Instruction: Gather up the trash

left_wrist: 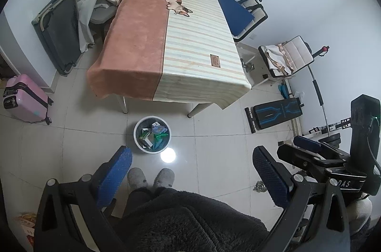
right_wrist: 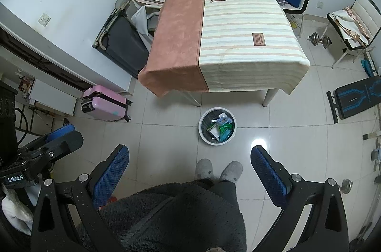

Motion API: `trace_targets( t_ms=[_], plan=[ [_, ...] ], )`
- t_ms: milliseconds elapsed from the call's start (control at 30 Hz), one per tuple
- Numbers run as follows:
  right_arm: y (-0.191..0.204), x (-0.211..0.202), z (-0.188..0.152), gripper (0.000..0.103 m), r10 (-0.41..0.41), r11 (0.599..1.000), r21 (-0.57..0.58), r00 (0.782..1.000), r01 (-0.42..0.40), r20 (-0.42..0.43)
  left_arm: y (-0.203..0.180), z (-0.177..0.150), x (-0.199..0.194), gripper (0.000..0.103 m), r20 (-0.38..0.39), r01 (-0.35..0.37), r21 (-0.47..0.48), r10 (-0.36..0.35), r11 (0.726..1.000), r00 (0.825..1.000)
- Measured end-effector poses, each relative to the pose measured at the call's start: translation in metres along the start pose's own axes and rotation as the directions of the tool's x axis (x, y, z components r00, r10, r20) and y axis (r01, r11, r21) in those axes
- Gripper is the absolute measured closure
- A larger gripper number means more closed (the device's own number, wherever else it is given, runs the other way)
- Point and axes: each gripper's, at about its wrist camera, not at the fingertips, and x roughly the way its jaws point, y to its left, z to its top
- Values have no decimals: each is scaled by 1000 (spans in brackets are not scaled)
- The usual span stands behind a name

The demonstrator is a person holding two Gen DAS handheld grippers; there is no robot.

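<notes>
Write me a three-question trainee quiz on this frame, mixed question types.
1. True or false: the left tool holds a piece of trash.
2. Where does the bin stand? A) on the table B) on the floor near the table's end C) beside the pink suitcase
3. Fill in: the bin already holds ____.

Key: 1 false, both the left and right tool are open and empty; 2 B; 3 wrappers and packaging.

Tiled floor (right_wrist: 166,137) carries round trash bin (right_wrist: 217,130), pink suitcase (right_wrist: 104,106), cloth-covered table (right_wrist: 238,20) with bottles and boxes at far end.
</notes>
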Motion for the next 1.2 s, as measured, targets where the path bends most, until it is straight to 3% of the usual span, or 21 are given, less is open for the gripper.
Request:
trace_targets(
  t_ms=[1200],
  plan=[
    [6, -4, -6, 0, -1, 1000, 9, 1000, 1, 1, 2, -7, -8, 0, 2, -11, -10, 11, 1000, 1000]
  ],
)
